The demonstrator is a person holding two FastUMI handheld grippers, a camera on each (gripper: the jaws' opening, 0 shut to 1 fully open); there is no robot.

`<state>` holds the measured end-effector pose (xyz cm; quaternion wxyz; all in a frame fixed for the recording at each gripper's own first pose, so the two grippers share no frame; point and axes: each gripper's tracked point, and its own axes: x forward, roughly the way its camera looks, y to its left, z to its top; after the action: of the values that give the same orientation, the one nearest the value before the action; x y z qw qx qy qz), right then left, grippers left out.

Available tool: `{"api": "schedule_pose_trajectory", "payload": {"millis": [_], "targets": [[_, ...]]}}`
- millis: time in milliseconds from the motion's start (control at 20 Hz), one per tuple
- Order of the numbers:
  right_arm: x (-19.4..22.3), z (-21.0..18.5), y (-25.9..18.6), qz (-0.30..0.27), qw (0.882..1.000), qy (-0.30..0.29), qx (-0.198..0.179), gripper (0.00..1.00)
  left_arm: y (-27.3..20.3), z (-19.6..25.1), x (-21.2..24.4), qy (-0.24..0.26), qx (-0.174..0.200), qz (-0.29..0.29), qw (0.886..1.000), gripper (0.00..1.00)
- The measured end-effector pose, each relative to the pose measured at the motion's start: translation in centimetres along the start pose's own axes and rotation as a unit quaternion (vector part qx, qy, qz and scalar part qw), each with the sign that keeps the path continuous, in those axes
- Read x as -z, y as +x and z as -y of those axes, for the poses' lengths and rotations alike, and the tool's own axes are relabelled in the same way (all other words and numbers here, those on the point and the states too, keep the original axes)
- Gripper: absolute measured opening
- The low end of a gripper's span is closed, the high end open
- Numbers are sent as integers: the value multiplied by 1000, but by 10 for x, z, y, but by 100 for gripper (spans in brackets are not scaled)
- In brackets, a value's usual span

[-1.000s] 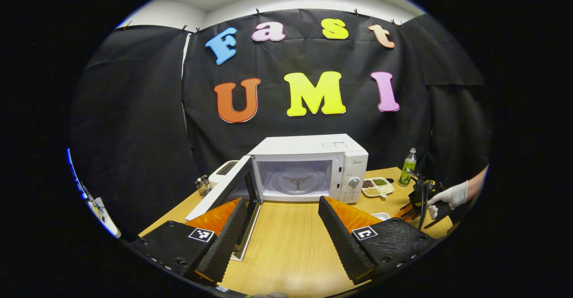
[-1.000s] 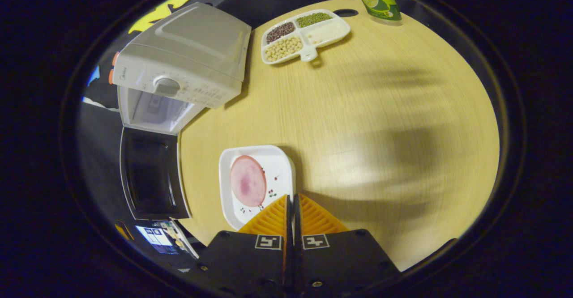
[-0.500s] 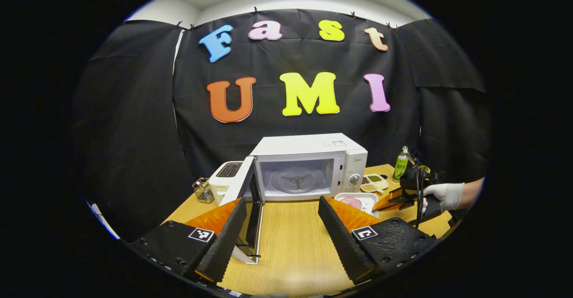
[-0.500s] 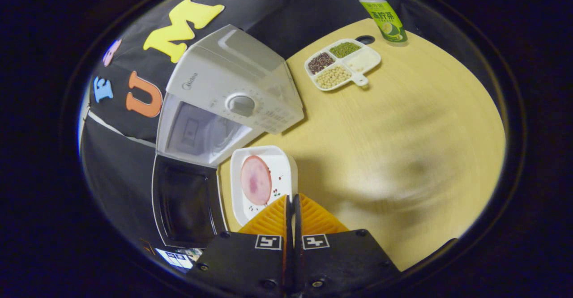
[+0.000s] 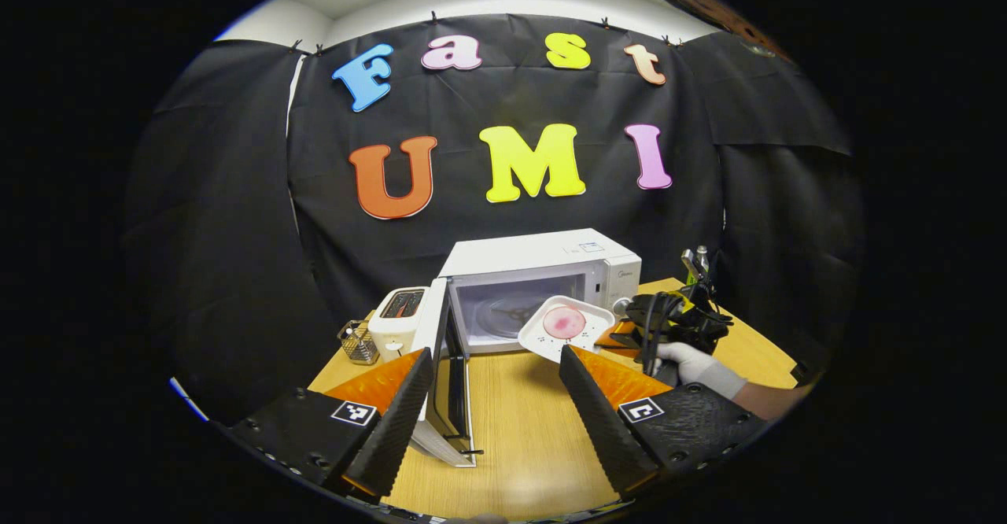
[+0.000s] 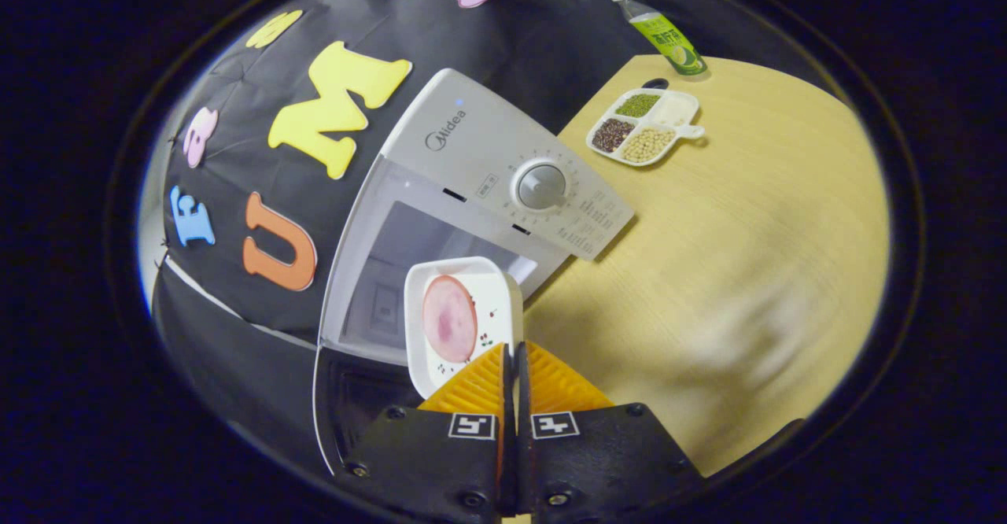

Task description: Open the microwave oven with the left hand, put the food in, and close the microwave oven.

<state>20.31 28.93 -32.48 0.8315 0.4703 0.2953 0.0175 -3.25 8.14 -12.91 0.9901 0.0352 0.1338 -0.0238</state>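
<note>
The plate (image 6: 464,315) has come up off the worktop (image 6: 732,217) since a second ago and now hangs before the microwave (image 5: 543,284) mouth, door (image 5: 452,378) swung wide. The right tool (image 6: 513,359) stays pressed together on the plate's near rim, which its orange fingers (image 6: 480,386) hide. The pink food slice (image 6: 449,318) lies lengthwise, pointing into the cavity. The left tool (image 5: 492,406) hangs spread, well back.

Microwave (image 5: 543,284) stood on tabletop (image 5: 519,422), door (image 5: 450,382) swung out at its left. Toaster (image 5: 397,321) sat left of microwave, wire basket (image 5: 358,341) left of toaster. Plate (image 5: 565,326) hung before oven opening. Divided tray (image 6: 645,127) and bottle (image 6: 661,32) lay right of microwave.
</note>
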Motion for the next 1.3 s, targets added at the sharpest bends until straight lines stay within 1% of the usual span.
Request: {"api": "schedule_pose_trajectory", "payload": {"millis": [150, 200, 250, 400, 500, 600, 750, 850, 1050, 1100, 1150, 1250, 1300], "targets": [[8, -15, 18, 45, 998, 38, -4, 4, 4, -10, 6, -5, -4, -2, 1000, 96], [10, -18, 26, 56, 997, 44, -2, 0, 6, -14, 8, -5, -7, -2, 1000, 96], [13, -24, 35, 66, 996, 55, -5, 4, 8, -18, 12, -4, -10, -3, 1000, 96], [22, -42, 61, 75, 993, 87, -16, 4, 16, -25, 25, -3, -17, -12, 1000, 96], [21, -52, 82, 82, 989, 122, -21, 4, 21, -28, 31, -3, -19, -19, 1000, 96], [17, -61, 99, 94, 985, 139, -27, 4, 27, -35, 33, -5, -23, -22, 999, 96], [11, -64, 123, 107, 984, 140, -24, 4, 33, -45, 30, -10, -30, -17, 999, 96], [8, -61, 139, 122, 983, 137, -14, 4, 37, -49, 31, -13, -32, -16, 999, 96], [4, -62, 164, 126, 981, 147, -10, 5, 43, -54, 40, -21, -33, -24, 999, 96], [2, -60, 168, 129, 980, 150, -7, 0, 44, -55, 41, -22, -32, -24, 999, 96], [1, -59, 171, 133, 978, 158, -8, 5, 43, -56, 42, -22, -33, -24, 999, 96], [0, -58, 175, 132, 980, 150, -14, 9, 42, -60, 41, -22, -37, -21, 999, 96], [-1, -66, 173, 136, 980, 142, -34, 11, 42, -61, 40, -23, -38, -21, 999, 96]]}}
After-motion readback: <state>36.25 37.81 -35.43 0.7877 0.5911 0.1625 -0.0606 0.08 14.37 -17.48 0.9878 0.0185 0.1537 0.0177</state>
